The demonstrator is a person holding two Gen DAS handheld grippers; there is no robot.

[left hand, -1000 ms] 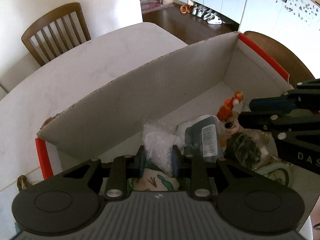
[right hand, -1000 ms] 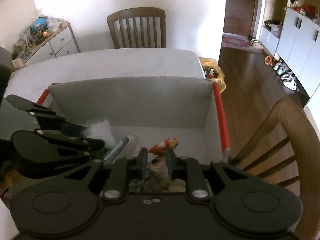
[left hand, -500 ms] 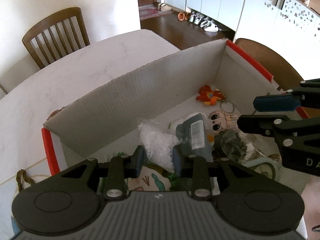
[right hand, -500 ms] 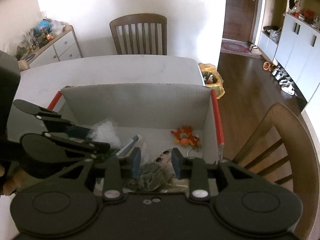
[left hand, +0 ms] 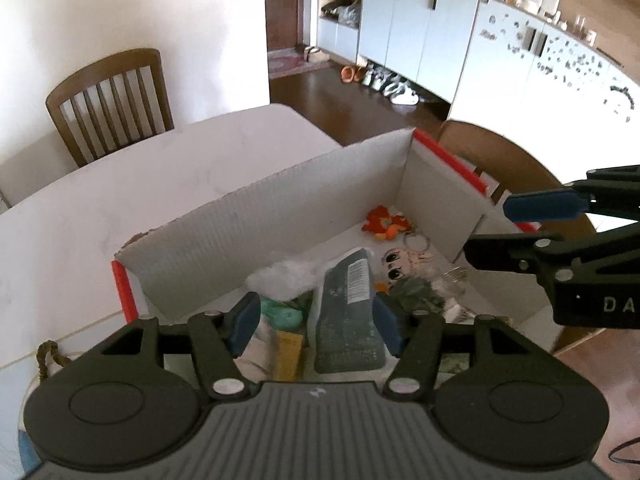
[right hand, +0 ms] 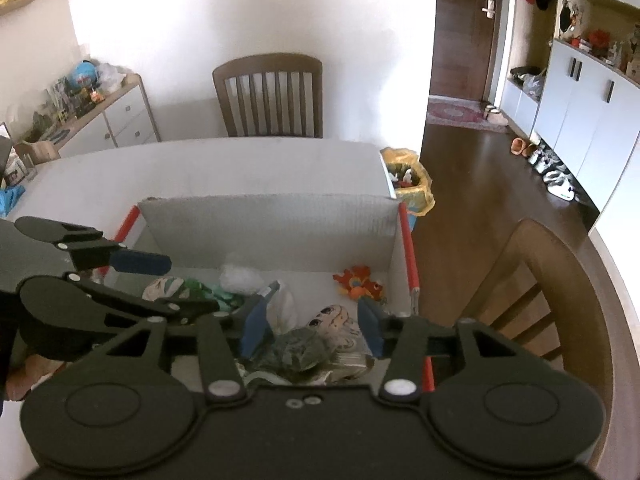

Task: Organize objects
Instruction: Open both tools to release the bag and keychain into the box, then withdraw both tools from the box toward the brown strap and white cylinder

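Grey packet [left hand: 350, 320] below left gripper [left hand: 316, 318], dark fuzzy toy [right hand: 298, 350] below right gripper [right hand: 312, 326], jaws opening, nothing gripped

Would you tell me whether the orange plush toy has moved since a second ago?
Yes. The orange plush toy was between the right gripper's fingers; it now lies on the box floor, near the far right corner, clear of the opening jaws.

A home's dining room: wooden chairs [right hand: 272, 96] around a white table [left hand: 140, 184], shoes [left hand: 384, 84] by hallway cabinets [left hand: 416, 28].
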